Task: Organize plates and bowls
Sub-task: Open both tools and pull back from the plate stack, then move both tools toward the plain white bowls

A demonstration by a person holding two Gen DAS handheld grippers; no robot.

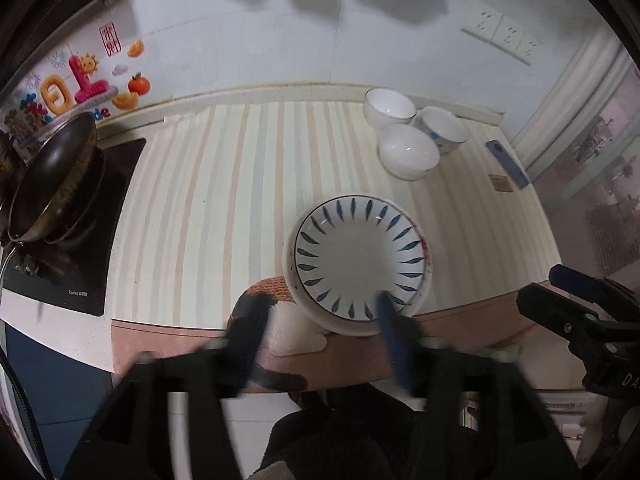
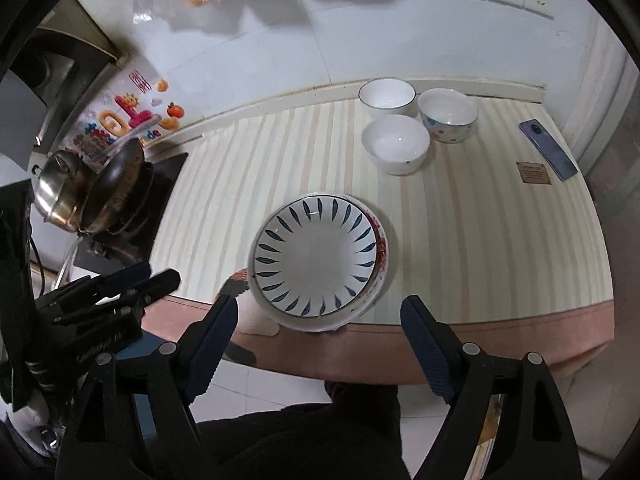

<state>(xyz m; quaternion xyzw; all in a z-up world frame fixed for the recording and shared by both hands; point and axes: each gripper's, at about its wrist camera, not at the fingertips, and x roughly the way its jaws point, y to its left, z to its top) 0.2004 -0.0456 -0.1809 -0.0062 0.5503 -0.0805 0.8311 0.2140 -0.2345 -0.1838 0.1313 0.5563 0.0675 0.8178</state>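
- Step in hand, as judged: bowls not yet gathered; plates look already stacked at the counter's near edge, so next is prob. picking up a bowl.
- Left gripper (image 1: 320, 336): blurred, jaws spread wide, nothing between them; right finger overlaps the plate's near rim in view, contact can't be told.
- Right gripper (image 2: 316, 344): released, jaws wide apart, empty, hanging off the near edge just short of the plates.
- Blue-leaf plate (image 2: 316, 256) sits on top of a red-patterned plate (image 2: 382, 248), whose rim peeks out on the right; stack overhangs a cat mat (image 1: 264, 300) at the near edge.
- To do it well: approach a bowl from above w/ jaws open, one finger inside the rim & one outside, clamp the wall, lift straight so neighbours aren't knocked; bowls touch or nearly touch, so take the nearest first.
- Count: 2 plates visible in stack (more beneath can't be told).
- 3 bowls at the far right corner: plain white bowl (image 2: 395, 144) nearest, rimmed bowl (image 2: 386, 97) behind it, patterned bowl (image 2: 448, 114) to the right.
- 1 phone (image 2: 548, 149) by the right edge, 1 pan (image 2: 116, 184) on the stove at left.
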